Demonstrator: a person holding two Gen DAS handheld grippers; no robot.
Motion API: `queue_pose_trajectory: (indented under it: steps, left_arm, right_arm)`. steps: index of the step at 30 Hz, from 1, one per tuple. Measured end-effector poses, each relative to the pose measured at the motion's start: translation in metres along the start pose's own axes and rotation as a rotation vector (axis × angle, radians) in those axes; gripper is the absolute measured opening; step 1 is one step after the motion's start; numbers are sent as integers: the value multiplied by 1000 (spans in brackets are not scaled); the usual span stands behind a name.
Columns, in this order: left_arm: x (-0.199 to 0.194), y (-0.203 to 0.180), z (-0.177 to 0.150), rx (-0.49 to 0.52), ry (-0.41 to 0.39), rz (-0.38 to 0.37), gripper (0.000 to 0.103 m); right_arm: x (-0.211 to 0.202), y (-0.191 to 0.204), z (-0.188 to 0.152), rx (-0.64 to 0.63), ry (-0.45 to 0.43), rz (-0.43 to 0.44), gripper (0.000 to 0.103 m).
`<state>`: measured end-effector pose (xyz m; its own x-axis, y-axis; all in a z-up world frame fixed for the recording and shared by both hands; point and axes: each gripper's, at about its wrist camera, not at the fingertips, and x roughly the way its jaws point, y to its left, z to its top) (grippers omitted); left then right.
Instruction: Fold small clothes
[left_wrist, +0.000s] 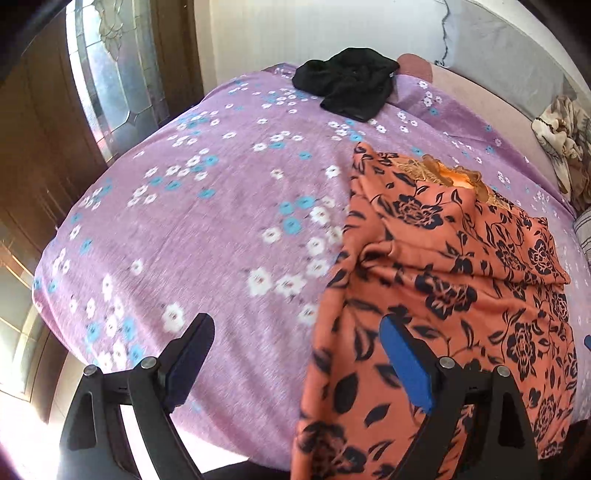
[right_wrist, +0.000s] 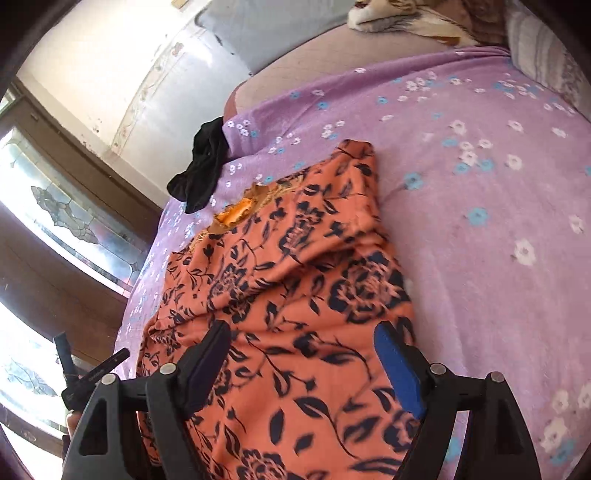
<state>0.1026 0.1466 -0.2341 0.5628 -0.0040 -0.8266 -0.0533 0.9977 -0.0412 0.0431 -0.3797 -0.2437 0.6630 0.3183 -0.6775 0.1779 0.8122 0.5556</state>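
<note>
An orange garment (left_wrist: 443, 280) with a dark flower print lies on the purple flowered bedsheet (left_wrist: 207, 206), folded lengthwise, its lace neckline at the far end. My left gripper (left_wrist: 299, 343) hovers open over the garment's left edge, nothing between its fingers. In the right wrist view the same orange garment (right_wrist: 295, 280) fills the middle, and my right gripper (right_wrist: 303, 350) stands open above its near part, the pads clear of the cloth. The left gripper's black frame (right_wrist: 92, 376) shows at the lower left of the right wrist view.
A crumpled black garment (left_wrist: 347, 83) lies at the far end of the bed, also visible as the black garment (right_wrist: 201, 170) at the bed's left edge. A patterned blanket (left_wrist: 565, 140) and a striped pillow (right_wrist: 543, 48) sit near the head. A glass-panelled door (left_wrist: 110, 74) stands left.
</note>
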Motion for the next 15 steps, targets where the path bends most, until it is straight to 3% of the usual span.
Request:
queue_pose_trajectory:
  steps: [5, 9, 12, 15]
  left_arm:
    - [-14, 9, -36, 4, 84, -89, 92]
    - [-8, 7, -63, 83, 144, -9, 92]
    - [2, 26, -80, 13, 224, -68, 89]
    - [9, 30, -85, -29, 254, -129, 60]
  right_arm:
    - [-25, -28, -17, 57, 28, 13, 83]
    - [-34, -38, -34, 69, 70, 8, 83]
    - [-38, -44, -48, 78, 114, -3, 83]
    - [-39, -55, -61, 103, 159, -6, 83]
